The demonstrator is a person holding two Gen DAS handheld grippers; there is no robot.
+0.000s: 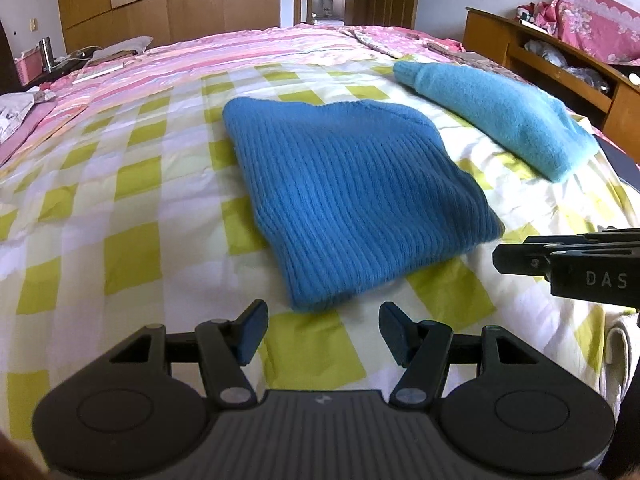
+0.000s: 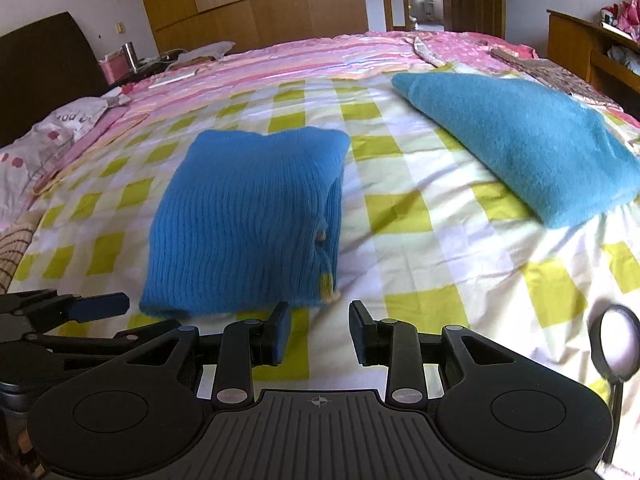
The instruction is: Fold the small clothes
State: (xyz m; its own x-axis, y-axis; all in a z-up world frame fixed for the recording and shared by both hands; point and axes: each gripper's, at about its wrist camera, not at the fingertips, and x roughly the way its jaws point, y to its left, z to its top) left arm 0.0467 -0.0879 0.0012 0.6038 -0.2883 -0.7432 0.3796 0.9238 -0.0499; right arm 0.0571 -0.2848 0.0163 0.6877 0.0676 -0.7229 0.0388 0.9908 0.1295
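The ribbed blue sweater (image 1: 352,200) lay folded at the centre of the left wrist frame on the green-checked bedspread (image 1: 120,216). The left gripper (image 1: 323,334) sat at lower centre, jaws moderately wide and empty — just short of the sweater's near edge. The right gripper (image 2: 319,334) stood narrower, also empty. A folded teal sweater (image 2: 520,144) rested at upper right — well apart from the first.

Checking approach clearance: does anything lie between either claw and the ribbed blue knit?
Nothing visible. Only bare checked sheet separates the open left claw and open right claw from the ribbed knit. The fuzzy knit lies apart, farther right.
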